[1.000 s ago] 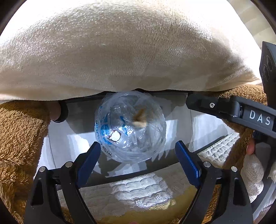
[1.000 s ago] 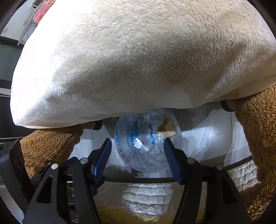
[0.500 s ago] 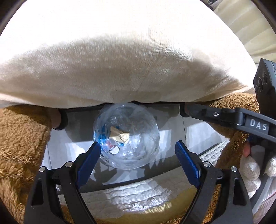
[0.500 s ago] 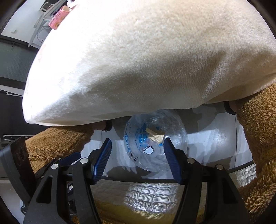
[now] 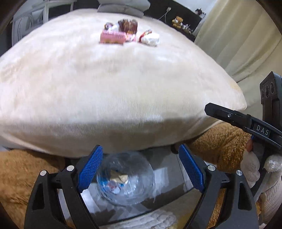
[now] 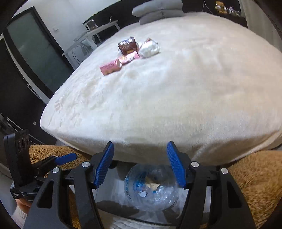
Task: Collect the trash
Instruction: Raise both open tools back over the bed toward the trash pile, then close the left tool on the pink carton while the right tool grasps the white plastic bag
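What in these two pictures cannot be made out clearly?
- Trash pile on the bed, both views: too small and blurred to read any wrapper.
- Scraps inside the clear plastic bag: crinkled film hides what they are.
- Bin's rim: cut off by bed edge and brown fleece.

A bedroom in a home is showing here. A wide bed [image 6: 176,98] under a cream plush cover is filling most of both views, with grey pillows [image 6: 158,12] lying stacked at its far end. Snack wrappers [image 6: 130,51] are sitting together on the cover toward the far side. A small white desk [image 6: 98,30] is standing to the far left beside a dark glass door [image 6: 30,52]. Pale curtains [image 5: 238,40] are hanging at the right, and a teddy bear [image 5: 178,20] is sitting on a dark shelf at the far right. A brown fuzzy blanket [image 5: 225,141] is lying near the bed's near edge.
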Available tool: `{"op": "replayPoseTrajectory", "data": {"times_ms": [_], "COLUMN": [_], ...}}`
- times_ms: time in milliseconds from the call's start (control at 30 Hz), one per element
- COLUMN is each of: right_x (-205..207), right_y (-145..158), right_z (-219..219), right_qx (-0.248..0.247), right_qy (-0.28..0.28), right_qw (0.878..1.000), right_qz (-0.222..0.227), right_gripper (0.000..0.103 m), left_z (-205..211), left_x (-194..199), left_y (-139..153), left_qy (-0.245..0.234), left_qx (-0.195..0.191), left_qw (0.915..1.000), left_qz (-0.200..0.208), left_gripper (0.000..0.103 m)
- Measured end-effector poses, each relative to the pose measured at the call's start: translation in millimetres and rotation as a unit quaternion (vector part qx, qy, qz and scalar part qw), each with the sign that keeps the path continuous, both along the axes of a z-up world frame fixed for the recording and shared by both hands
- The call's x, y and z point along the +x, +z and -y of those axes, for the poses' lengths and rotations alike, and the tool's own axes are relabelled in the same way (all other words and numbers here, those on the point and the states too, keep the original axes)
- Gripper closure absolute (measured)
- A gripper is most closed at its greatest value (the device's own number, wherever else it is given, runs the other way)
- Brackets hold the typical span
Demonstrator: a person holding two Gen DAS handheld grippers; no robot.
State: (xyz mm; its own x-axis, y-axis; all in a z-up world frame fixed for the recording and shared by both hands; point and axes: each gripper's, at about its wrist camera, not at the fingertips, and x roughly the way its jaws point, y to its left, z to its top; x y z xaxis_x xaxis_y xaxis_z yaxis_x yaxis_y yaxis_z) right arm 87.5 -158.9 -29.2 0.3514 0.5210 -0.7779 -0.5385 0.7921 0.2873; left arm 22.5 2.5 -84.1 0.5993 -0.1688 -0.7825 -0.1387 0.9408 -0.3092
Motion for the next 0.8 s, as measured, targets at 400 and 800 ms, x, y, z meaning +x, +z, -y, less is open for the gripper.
{"op": "replayPoseTrajectory", "data": {"times_ms": [400, 800], "right_x": [56, 136], "right_y": [38, 24], "right_z": [-40, -79], "right_qx": [-0.018, -0.05], "right_qy": [0.048, 0.047], "right_qw": [0.991, 0.988], "right_qz": [0.12, 0.139], "right_gripper": [0.028, 0.011], "left_z": [-34, -76], "left_x": [53, 125], "left_y": [51, 65], "left_qy": [0.009, 0.012], "left_qx": [0.036, 0.052], "left_qw": [0.9978, 0.9954], "left_qz": [0.055, 0.079], "left_gripper": [0.017, 0.007]}}
